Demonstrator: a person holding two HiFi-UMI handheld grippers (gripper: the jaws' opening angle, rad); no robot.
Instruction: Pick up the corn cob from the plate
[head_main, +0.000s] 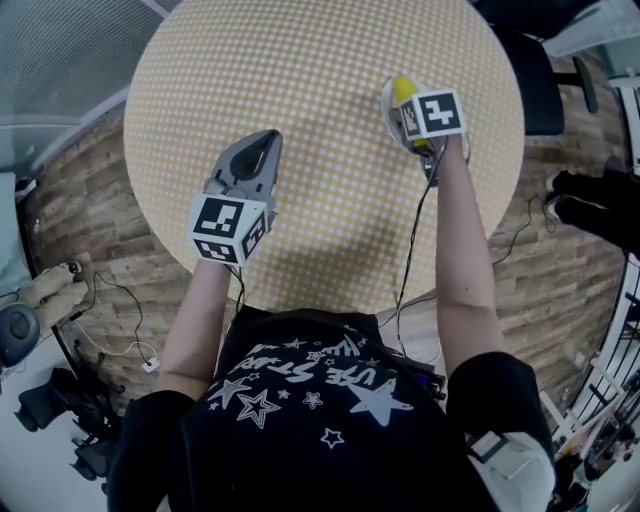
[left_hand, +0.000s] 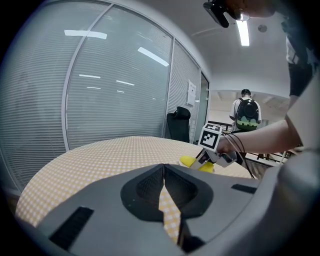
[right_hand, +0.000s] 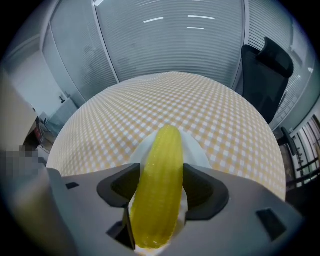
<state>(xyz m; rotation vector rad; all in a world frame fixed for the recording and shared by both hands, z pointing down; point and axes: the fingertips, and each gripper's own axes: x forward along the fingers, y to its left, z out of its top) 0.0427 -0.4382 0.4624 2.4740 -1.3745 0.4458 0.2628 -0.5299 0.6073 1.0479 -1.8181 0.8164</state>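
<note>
Glossy, ribbed corn cob (right_hand: 160, 175); smooth white plate (right_hand: 196, 152); matt chequered tablecloth (head_main: 300, 80) (wood-grain floor (head_main: 80, 200) below)

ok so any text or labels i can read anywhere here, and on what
shirt: white lettering among stars, upside down and creased, not readable.
wall sign: too small to read.
marker cubes: square patterns only, no words.
</note>
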